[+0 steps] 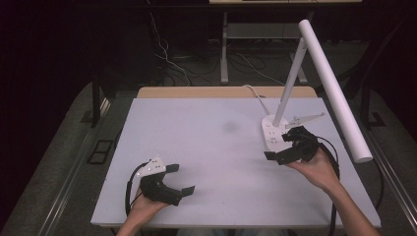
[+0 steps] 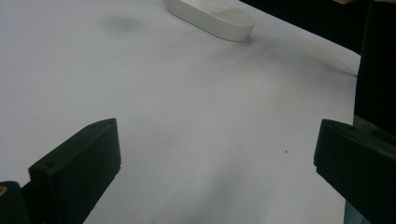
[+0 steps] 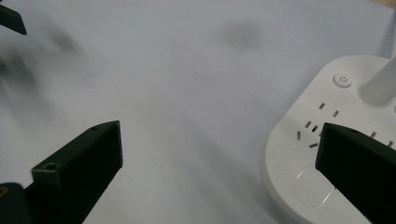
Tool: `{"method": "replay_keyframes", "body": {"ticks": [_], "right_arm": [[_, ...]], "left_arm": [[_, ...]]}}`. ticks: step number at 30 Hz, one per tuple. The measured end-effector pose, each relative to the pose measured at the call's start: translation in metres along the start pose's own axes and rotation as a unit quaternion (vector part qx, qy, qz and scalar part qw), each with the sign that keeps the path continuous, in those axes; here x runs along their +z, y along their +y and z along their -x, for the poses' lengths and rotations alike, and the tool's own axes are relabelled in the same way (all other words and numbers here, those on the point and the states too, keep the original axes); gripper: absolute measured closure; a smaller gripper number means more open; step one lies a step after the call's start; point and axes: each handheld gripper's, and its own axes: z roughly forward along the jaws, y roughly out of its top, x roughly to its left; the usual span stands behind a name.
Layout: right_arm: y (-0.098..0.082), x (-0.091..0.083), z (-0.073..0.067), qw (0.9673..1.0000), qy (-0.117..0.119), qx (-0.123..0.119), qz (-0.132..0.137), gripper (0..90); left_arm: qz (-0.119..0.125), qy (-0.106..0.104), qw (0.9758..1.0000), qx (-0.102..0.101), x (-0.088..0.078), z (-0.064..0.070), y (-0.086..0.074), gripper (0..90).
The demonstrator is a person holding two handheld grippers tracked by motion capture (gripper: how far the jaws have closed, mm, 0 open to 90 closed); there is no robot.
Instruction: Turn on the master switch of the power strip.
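A white desk lamp stands at the table's right side, its oval base carrying sockets and a power button, with a long white tube head slanting up over the right edge. My right gripper is open at the base's near end; one jaw hangs over the socket face of the base, the other over bare table. My left gripper is open over the front left of the table, nothing between its jaws. The lamp base lies far ahead in the left gripper view.
The white table top has a faint grey smudge near its middle. The lamp's white cable runs off the back edge. Behind the table are a metal stand and loose cables on a dark floor.
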Motion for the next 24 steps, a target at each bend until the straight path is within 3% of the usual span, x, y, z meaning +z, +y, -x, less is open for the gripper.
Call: {"method": "replay_keyframes", "body": {"ticks": [24], "right_arm": [[0.027, 0.020, 0.018, 0.9988, -0.031, -0.003, -0.038, 0.1]], "left_arm": [[-0.013, -0.003, 0.9999, -0.001, 0.002, -0.002, -0.001, 0.0]]}}
